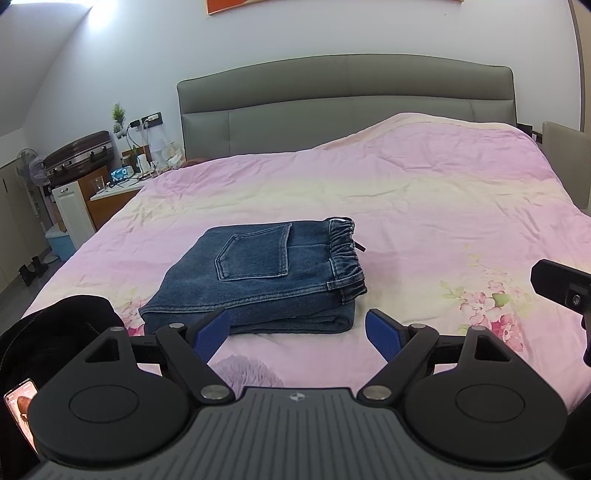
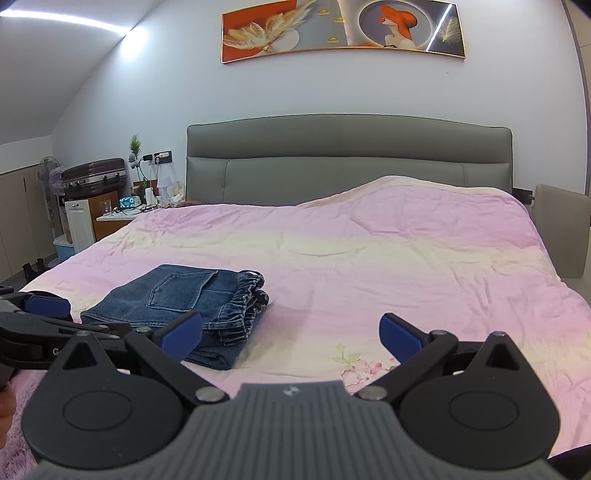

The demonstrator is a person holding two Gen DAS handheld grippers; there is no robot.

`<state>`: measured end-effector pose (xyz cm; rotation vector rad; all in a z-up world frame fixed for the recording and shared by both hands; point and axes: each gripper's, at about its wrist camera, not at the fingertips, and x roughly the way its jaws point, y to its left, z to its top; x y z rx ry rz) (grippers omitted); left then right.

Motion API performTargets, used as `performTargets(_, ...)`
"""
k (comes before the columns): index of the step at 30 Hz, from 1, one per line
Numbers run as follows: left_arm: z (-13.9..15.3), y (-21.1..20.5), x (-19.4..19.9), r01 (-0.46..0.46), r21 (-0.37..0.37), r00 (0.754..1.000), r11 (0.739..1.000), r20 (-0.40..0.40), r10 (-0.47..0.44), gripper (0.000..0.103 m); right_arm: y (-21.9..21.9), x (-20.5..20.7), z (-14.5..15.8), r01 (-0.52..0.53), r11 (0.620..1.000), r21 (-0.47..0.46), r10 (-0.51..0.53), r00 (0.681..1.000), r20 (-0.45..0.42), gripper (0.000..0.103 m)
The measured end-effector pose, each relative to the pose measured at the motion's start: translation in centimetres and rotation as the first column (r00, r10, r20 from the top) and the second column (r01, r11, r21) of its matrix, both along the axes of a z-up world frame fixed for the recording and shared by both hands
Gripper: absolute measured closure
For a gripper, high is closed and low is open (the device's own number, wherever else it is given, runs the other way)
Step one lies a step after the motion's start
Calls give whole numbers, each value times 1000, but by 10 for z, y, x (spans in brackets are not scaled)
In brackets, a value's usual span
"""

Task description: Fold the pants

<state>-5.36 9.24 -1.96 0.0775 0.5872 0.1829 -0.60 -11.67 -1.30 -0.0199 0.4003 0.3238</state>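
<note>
Left wrist view: one pair of folded jeans (image 1: 258,280) lies on the pink duvet (image 1: 424,206), one back pocket up. Left tongs (image 1: 297,334) spread wide, empty, just short of the jeans.

Right wrist view: right tongs (image 2: 291,338) likewise spread, empty; jeans (image 2: 177,299) ahead-left.

Bedroom with pale walls (image 2: 147,110) and a grey padded headboard (image 2: 347,155), the bed under a wrinkly pink and cream cover (image 2: 406,251) with flower prints near the front edge. A wide painting (image 2: 341,29) in orange and grey hangs above the headboard, and a bright light strip (image 2: 62,16) runs along the sloped ceiling on the left. Left of the bed there's a cluttered nightstand (image 2: 118,216), a small plant (image 2: 135,146) by a wall socket, a dark suitcase (image 2: 94,177) on a cabinet, a fan (image 2: 48,173) and a blue bin (image 2: 62,245) on the floor.
</note>
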Motion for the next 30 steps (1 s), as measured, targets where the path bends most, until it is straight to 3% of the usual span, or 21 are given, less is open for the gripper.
performTargets(30,-1,4,-2,-12,-5,1000,1000,-5,12,5,3,-2,2,-16,1000,-1,16,1000,-5,5)
